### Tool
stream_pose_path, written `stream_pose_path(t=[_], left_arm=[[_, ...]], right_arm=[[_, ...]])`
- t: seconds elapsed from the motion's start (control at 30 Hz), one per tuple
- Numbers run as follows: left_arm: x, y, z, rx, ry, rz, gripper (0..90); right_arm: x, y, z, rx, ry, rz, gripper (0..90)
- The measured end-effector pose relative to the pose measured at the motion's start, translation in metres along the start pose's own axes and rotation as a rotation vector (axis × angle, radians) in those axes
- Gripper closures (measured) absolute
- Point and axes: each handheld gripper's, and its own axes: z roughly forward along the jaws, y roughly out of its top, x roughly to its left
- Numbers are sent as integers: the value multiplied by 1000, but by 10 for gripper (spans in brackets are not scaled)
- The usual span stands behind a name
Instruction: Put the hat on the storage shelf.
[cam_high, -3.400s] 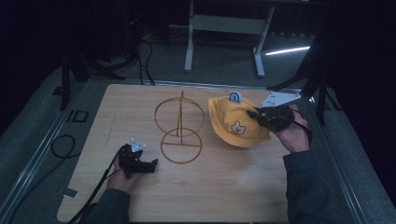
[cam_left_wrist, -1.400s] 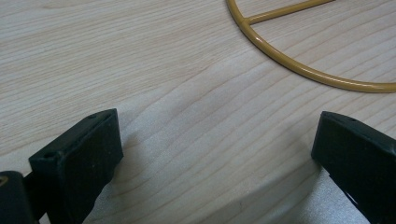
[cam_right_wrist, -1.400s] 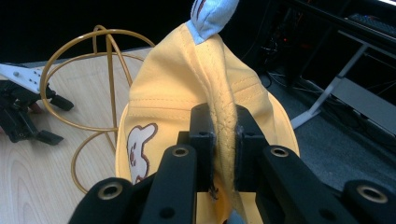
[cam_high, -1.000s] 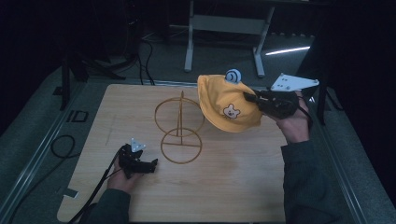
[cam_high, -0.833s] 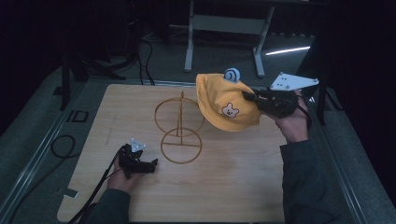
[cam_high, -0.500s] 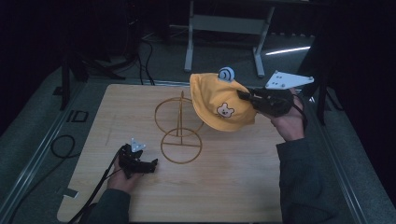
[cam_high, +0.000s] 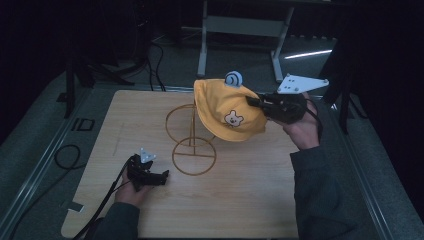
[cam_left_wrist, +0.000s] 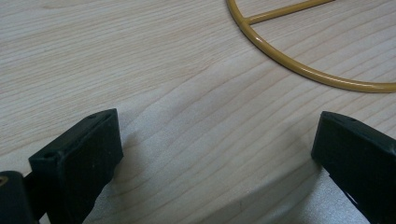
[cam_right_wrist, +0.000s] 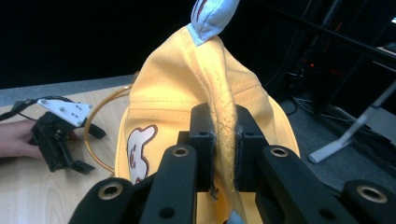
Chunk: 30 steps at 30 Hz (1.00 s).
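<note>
A yellow child's hat (cam_high: 227, 111) with a bear patch and a light blue ear hangs in the air over the upper ring of a gold wire stand (cam_high: 192, 145). My right gripper (cam_high: 252, 102) is shut on a fold of the yellow hat (cam_right_wrist: 219, 93), pinching the fabric between its jaws. The stand's round base (cam_left_wrist: 303, 70) lies on the wooden table (cam_high: 250, 200). My left gripper (cam_high: 164, 176) rests on the table just left of that base, jaws wide apart with bare wood between them. From the right gripper view the left gripper (cam_right_wrist: 63, 140) sits beside the stand.
The table's edges drop to a dark floor with cables (cam_high: 65, 155) at the left. A grey metal frame (cam_high: 240, 25) stands behind the table. Open wood lies in front of the stand.
My right gripper has lifted the hat off the table and carried it left and up, toward the stand's top ring. The left gripper has stayed put.
</note>
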Motion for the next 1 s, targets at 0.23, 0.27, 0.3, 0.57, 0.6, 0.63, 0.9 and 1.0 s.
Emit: stream_pose_path(t=[0.23,0.27,0.3,0.57,0.6,0.63,0.9,1.0], left_arm=[[0,0,0,0,0,0,20],[0,0,0,0,-1,0,19],[0,0,0,0,-1,0,19],[0,0,0,0,-1,0,19],[0,0,0,0,-1,0,19],[0,0,0,0,-1,0,19],[0,0,0,0,-1,1,19],[0,0,0,-2,0,-1,19]], right_arm=[[3,6,7,-4,19,-2,813],[3,7,6,-7,20,-1,813],[3,7,6,-7,20,-1,813],[4,12,1,-31,24,-4,813],[4,13,2,-34,27,-5,813],[4,13,2,-34,27,-5,813],[11,23,15,-25,48,-28,811],[14,30,27,-11,58,-35,809]])
